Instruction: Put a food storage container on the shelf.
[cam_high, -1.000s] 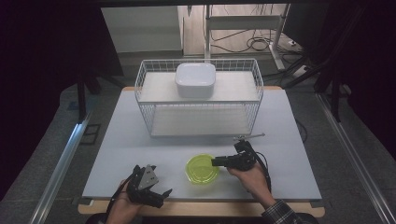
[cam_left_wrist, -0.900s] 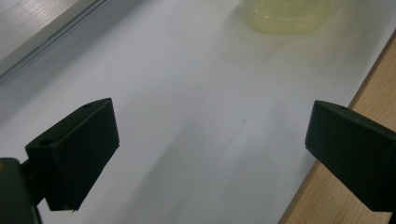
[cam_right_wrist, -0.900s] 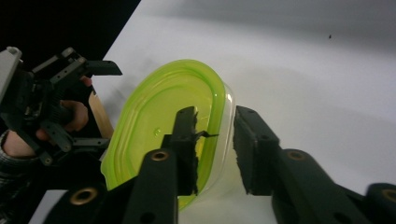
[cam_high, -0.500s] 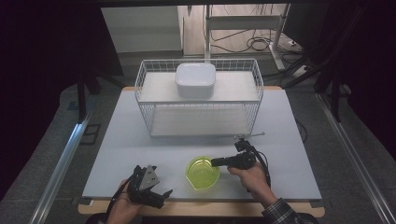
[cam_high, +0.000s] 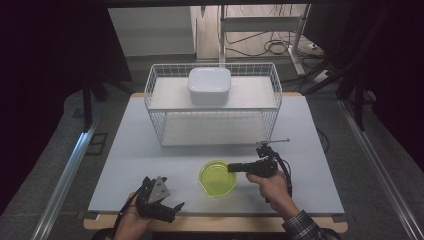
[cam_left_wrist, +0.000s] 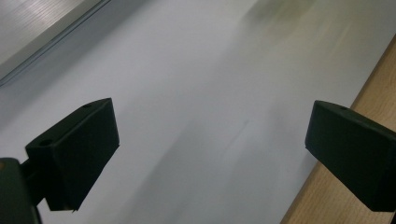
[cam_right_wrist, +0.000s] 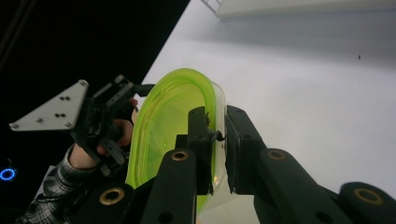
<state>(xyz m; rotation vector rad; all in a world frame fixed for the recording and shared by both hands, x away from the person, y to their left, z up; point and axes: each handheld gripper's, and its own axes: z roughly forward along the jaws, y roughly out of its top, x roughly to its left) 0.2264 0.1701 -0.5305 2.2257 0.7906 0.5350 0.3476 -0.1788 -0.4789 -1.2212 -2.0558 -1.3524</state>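
Near edge of table (cam_high: 150, 150): left gripper (cam_high: 159, 200) held low, jaws spread wide, nothing between them. Just right of it, green bowl (cam_high: 218, 177) on the table's front middle; right gripper (cam_high: 236, 167) clenched on its right rim, one jaw inside, one outside. Farther back, wire rack (cam_high: 155, 90) with white dish (cam_high: 209, 85) on its upper shelf. No writing legible anywhere.

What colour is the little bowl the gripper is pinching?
The bowl is bright see-through yellow-green. It shows best in the right gripper view, gripped by the right gripper.
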